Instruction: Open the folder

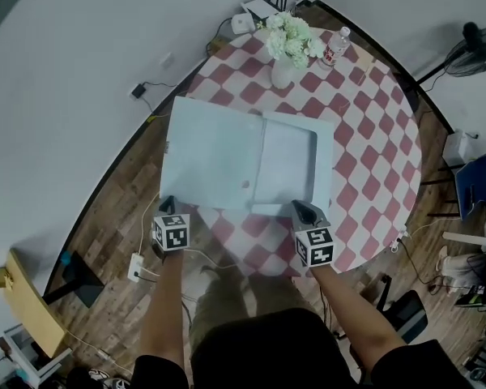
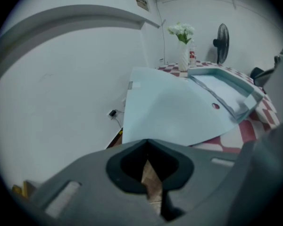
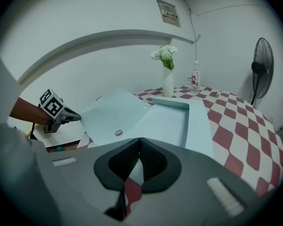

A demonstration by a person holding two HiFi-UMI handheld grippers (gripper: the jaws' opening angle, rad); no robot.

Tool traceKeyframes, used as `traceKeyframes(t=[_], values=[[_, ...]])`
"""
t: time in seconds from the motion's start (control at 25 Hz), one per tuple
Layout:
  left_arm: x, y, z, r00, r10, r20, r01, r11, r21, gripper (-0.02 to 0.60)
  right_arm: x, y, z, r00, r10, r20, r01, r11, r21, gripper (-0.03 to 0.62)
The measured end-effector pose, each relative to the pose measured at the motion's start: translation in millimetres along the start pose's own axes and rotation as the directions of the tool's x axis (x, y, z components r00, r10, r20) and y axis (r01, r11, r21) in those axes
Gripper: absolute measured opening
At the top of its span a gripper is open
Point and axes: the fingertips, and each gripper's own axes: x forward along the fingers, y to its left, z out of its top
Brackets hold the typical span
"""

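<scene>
Both forearms reach forward, grippers tilted downward; the left gripper (image 1: 168, 207), jaws closed together, tips at the near left corner of the folder (image 1: 227, 156), pinch unclear; the right gripper (image 1: 301, 211), jaws also closed, at its near right corner; the smooth pale-blue folder lies open on a red-checked tablecloth (image 1: 373, 136).

Your folder (image 1: 219, 156) looks like thin, smooth, pale-blue plastic with a dull sheen, and it lies on a tabletop (image 1: 373, 136) covered in red-and-white checked cloth. The floor (image 1: 113, 225) is dark wood planking with visible grain, and the vase (image 1: 282, 73) looks like white ceramic. Your right hand-held gripper (image 3: 139, 140) has a matt grey plastic shell and black, finely ribbed pads (image 3: 153, 161).
</scene>
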Motion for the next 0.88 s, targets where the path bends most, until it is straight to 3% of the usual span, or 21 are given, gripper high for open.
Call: traceKeyframes(t=[0.24, 0.52, 0.88], values=[[-43, -7, 30, 0.999, 0.000, 0.034, 0.005, 0.991, -0.132, 0.002, -21, -22, 27, 1.000, -0.004, 0.025, 0.004, 1.000, 0.000, 0.002], [-85, -29, 75, 0.985, -0.027, 0.170, 0.065, 0.973, -0.223, 0.003, -57, -49, 62, 0.992, -0.015, 0.127, 0.013, 1.000, 0.016, 0.002], [-124, -70, 137, 0.923, -0.075, 0.378, 0.185, 0.947, -0.262, 0.002, -92, -50, 79, 0.984, -0.007, 0.180, -0.001, 0.999, 0.044, 0.002]])
